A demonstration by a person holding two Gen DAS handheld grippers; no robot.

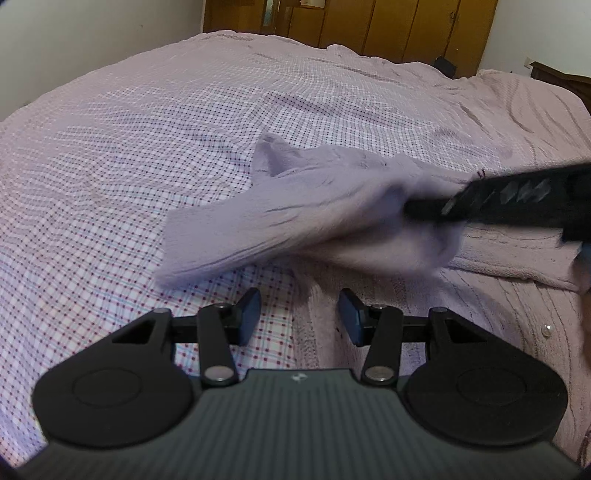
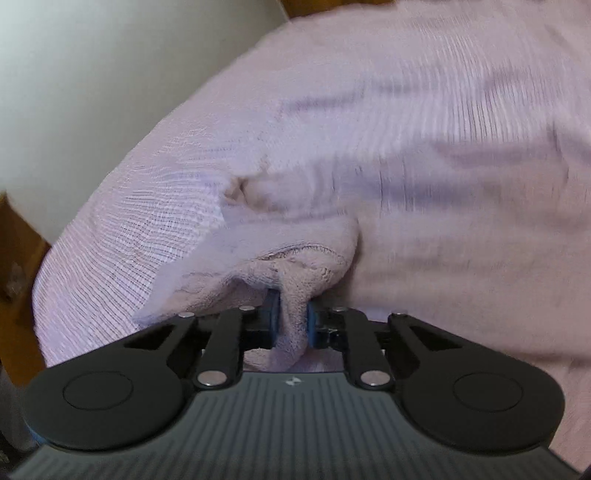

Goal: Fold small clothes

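Note:
A small lilac fleecy garment (image 1: 295,214) hangs in the air over the bed, blurred by motion. My right gripper (image 1: 424,208) reaches in from the right and is shut on its right end. In the right wrist view the garment (image 2: 291,273) is bunched between the right gripper's (image 2: 291,317) blue pads. My left gripper (image 1: 299,317) is open and empty, low over the bed just in front of the garment and not touching it.
A checked pink sheet (image 1: 129,155) covers the bed. A pink fleecy blanket (image 1: 498,295) lies on its right part. Wooden wardrobes (image 1: 388,26) stand behind the bed. A white wall (image 2: 92,74) and wooden furniture (image 2: 18,251) are at the bed's left edge.

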